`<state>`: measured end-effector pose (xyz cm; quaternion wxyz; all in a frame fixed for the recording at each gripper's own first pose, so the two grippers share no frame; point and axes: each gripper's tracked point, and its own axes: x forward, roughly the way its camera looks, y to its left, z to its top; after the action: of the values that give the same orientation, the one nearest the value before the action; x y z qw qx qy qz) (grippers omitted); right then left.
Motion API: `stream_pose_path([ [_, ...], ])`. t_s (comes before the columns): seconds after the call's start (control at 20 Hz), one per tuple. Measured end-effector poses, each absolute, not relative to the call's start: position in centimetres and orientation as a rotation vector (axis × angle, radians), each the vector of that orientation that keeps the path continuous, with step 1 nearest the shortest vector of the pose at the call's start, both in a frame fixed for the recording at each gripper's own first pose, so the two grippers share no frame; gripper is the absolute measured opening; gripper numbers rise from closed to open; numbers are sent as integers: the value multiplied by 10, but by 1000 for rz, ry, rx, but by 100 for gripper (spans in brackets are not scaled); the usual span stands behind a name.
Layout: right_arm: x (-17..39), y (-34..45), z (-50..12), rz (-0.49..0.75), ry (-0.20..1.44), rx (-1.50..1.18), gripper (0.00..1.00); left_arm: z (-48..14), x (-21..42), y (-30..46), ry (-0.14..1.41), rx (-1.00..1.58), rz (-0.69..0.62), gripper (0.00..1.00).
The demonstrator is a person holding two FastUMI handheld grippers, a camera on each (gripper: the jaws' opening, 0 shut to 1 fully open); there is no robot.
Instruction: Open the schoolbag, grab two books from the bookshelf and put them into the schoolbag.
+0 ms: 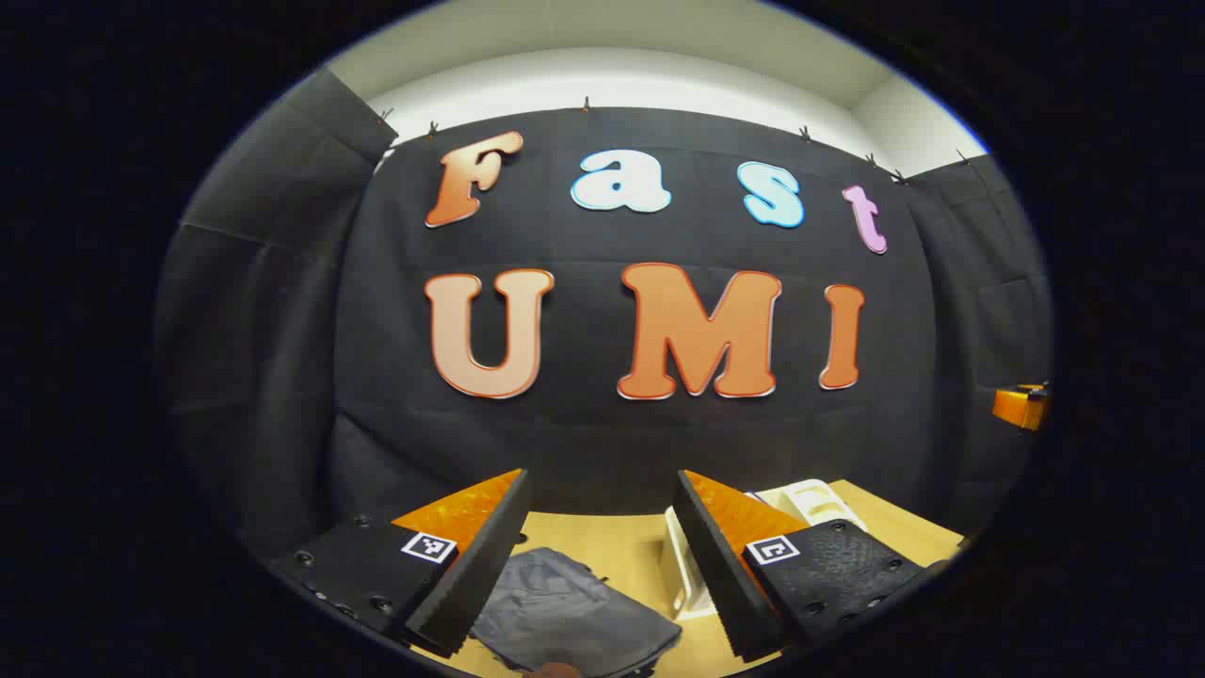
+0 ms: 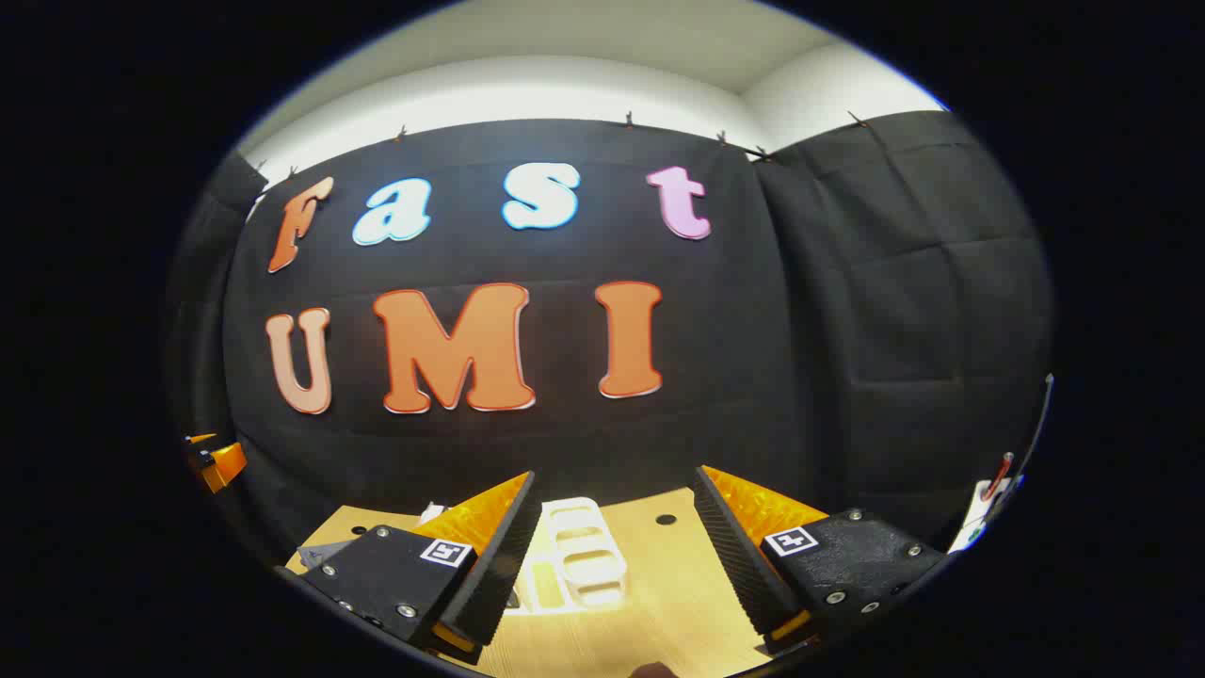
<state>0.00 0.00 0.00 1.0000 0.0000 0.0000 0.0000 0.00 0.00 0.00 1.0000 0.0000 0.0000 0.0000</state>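
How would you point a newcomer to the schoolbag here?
Start at the light wooden table under the black cloth wall. In the left gripper view, the schoolbag lies flat between the open fingers of the left gripper. It is dark grey, soft fabric, unlike the rigid white bookshelf beside it.

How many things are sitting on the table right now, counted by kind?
Dark grey fabric schoolbag: 1
White plastic slotted bookshelf rack: 1
Total: 2, on the light wooden table. No books can be made out in the rack from these views.
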Motion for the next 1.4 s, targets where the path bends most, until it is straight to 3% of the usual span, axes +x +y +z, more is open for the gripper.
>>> stream_pose_path([
  [0.15,21,17,2,115,36,5,100,5,-4,1,-9,-47,76,96],
  [0.2,26,19,2,142,40,-2,97,9,-6,3,-22,-62,109,96],
  [0.6,59,31,-22,310,84,-40,100,11,-27,1,-33,-51,269,96],
  [0.9,62,36,-23,235,78,-37,97,13,15,-13,-6,-40,150,96],
  [1.1,57,45,-14,188,44,-29,97,39,41,-14,-66,-25,70,96],
  [1.2,53,42,-20,143,46,-39,100,37,48,-13,-62,9,43,96],
  [1.4,46,56,-36,140,82,-43,97,22,53,-9,-43,96,8,96],
])
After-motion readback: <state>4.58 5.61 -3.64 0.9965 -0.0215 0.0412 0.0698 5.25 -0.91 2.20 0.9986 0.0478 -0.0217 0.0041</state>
